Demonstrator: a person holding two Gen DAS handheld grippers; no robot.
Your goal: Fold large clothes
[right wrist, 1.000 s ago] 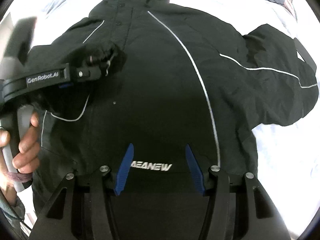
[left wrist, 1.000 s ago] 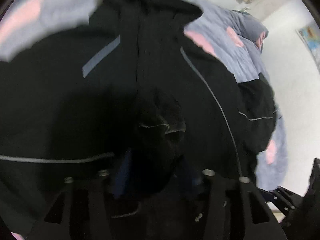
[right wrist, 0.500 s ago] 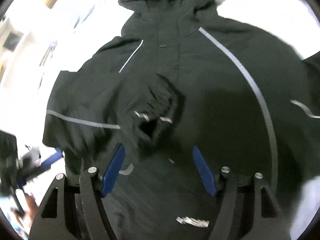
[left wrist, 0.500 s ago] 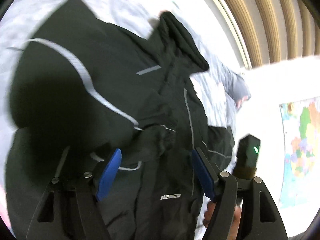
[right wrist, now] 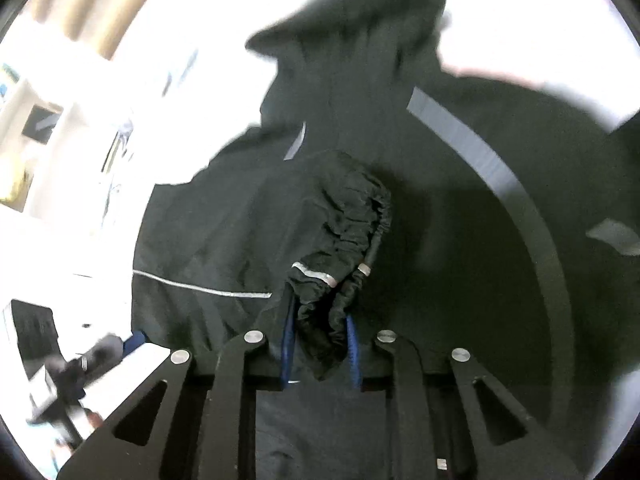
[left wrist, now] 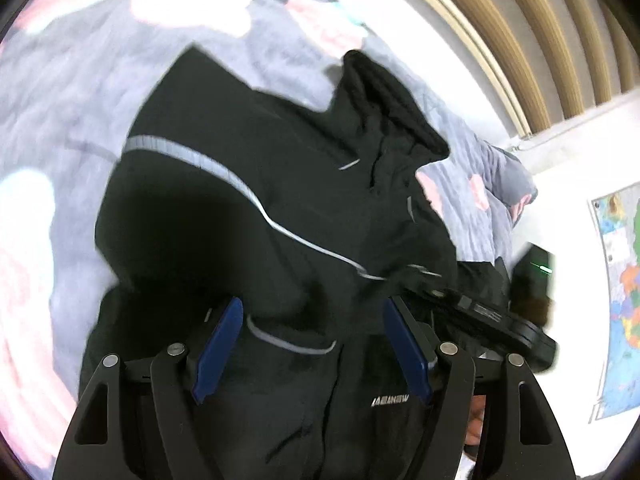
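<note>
A large black hooded jacket [left wrist: 248, 216] with thin grey piping lies front up on a bed. Its left sleeve is folded across the chest. My left gripper [left wrist: 310, 346] is open and empty above the jacket's lower front. My right gripper [right wrist: 320, 354] is shut on the sleeve cuff [right wrist: 340, 240], a gathered elastic cuff with a reflective strip. The right gripper also shows in the left wrist view [left wrist: 476, 312], at the sleeve end. The hood [right wrist: 360, 24] points away from me.
The bed has a grey-blue cover with pink patches [left wrist: 100, 80]. A wall with wooden slats [left wrist: 520, 32] and a map [left wrist: 624, 300] stands to the right. The right wrist view is overexposed to the left, with furniture [right wrist: 40, 128] dimly seen.
My left gripper let go of the sleeve cuff, opened and drew back. My right gripper moved in and closed on the cuff lying on the chest.
</note>
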